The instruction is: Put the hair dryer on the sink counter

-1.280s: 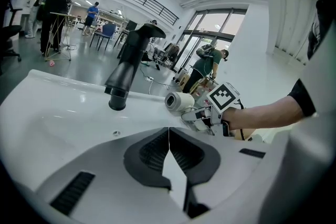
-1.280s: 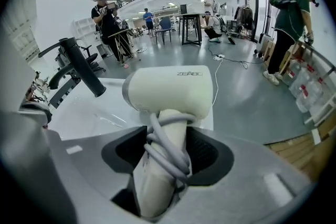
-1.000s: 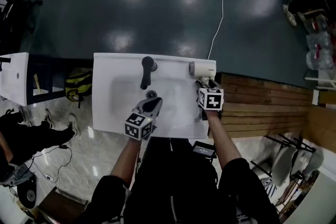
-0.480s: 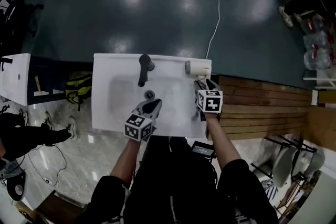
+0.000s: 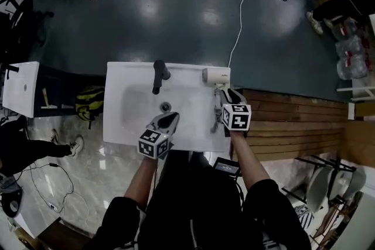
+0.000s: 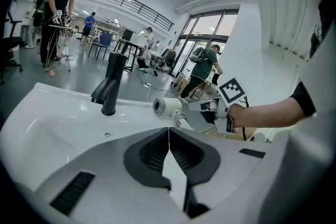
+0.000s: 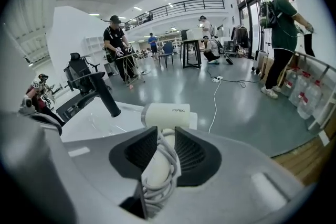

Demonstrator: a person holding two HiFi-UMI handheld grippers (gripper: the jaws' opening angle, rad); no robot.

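A cream hair dryer lies at the back right corner of the white sink counter, its cord wound round the handle. My right gripper is closing its jaws on that handle, and in the right gripper view both pads touch the wrapped handle of the hair dryer. The right gripper points at the dryer's barrel. My left gripper hovers over the front of the basin, shut with nothing in it. In the left gripper view the left gripper faces the hair dryer.
A black faucet stands at the back middle of the sink, left of the dryer. A white cable runs across the dark floor to a power strip. A wooden platform borders the sink on the right. Several people stand farther off.
The right gripper's jaws have come in from wide apart onto the hair dryer's handle. The left gripper has stayed over the basin.
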